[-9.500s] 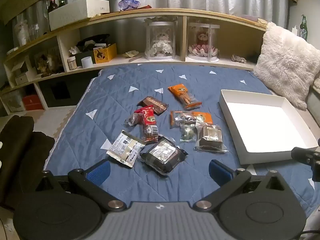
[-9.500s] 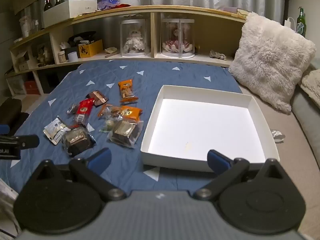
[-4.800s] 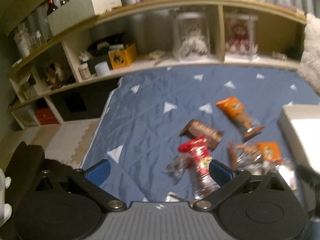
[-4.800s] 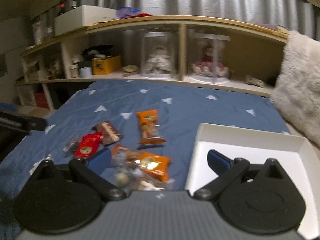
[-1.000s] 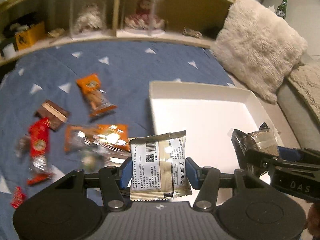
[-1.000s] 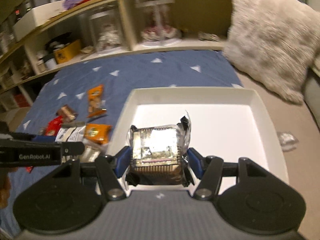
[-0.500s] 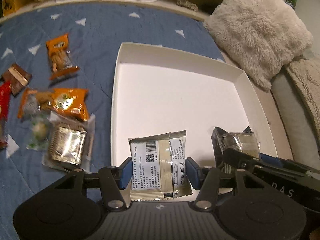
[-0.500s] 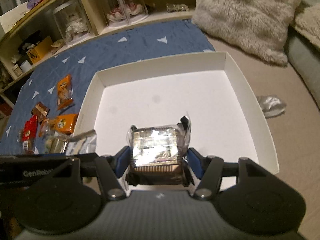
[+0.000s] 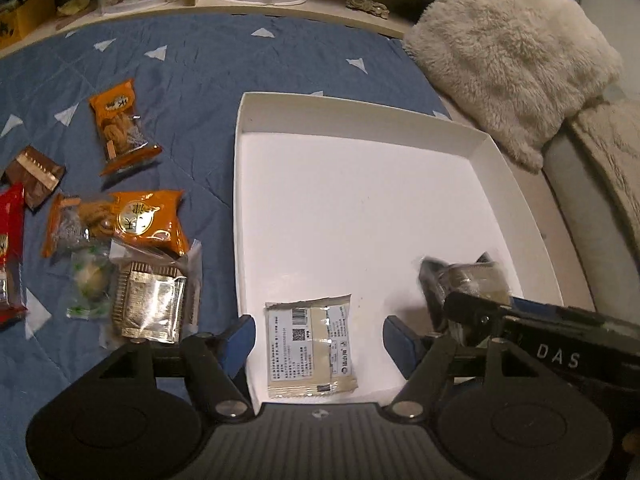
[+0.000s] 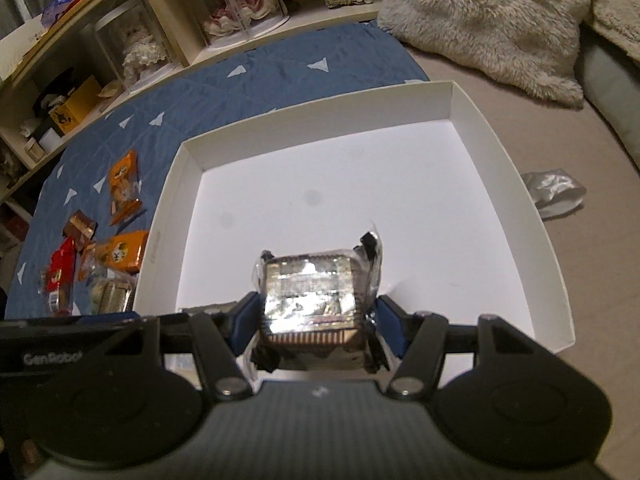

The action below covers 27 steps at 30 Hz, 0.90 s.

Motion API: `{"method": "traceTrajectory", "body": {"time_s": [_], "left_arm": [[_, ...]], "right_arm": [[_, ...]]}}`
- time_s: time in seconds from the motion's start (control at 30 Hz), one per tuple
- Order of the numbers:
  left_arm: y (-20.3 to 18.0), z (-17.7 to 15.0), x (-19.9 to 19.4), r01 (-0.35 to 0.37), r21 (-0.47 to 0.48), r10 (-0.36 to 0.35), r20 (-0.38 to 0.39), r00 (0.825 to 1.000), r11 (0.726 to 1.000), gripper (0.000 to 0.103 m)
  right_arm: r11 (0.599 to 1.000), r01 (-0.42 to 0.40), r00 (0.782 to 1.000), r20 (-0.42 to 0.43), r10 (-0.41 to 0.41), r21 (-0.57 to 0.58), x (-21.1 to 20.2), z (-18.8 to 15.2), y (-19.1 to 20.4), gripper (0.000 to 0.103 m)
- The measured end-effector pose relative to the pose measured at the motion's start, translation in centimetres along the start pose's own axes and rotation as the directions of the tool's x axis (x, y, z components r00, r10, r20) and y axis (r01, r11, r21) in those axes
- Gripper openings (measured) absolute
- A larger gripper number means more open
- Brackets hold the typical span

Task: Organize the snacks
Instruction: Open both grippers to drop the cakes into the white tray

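A fluffy cream pillow sat off to the right on the blue quilt, and the wooden shelf behind held doll display cases.

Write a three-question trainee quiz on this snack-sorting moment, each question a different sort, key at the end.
1. True or false: the left tool is clamped on the pale flat snack packet.
2. Multiple choice: the silvery foil-tray cake in clear wrap is A) on the blue quilt, B) gripped by the right tool, C) on the shelf.
3. Fill in: the pale packet lies inside the ____ cardboard box.

Key: 1 false, its fingers stand apart from the packet; 2 B; 3 white.
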<state>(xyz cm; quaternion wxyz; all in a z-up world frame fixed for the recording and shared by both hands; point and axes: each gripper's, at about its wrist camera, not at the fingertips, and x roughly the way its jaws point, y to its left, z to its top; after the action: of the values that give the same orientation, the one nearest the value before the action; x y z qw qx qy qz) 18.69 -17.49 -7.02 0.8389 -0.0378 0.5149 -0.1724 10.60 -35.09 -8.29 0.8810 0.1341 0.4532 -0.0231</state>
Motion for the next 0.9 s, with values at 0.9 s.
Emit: {"method": "traceTrajectory", "body": {"time_s": [0.9], "left_arm": [[1.1,-1.3,-1.8,-0.089,0.052,0.092,-0.043,0.995,0.995,0.103]], "right_arm": [[0.999,0.041,0.999,-0.025,-0.042,-0.015,-2.3,-1.8,0.3,0.102]]}}
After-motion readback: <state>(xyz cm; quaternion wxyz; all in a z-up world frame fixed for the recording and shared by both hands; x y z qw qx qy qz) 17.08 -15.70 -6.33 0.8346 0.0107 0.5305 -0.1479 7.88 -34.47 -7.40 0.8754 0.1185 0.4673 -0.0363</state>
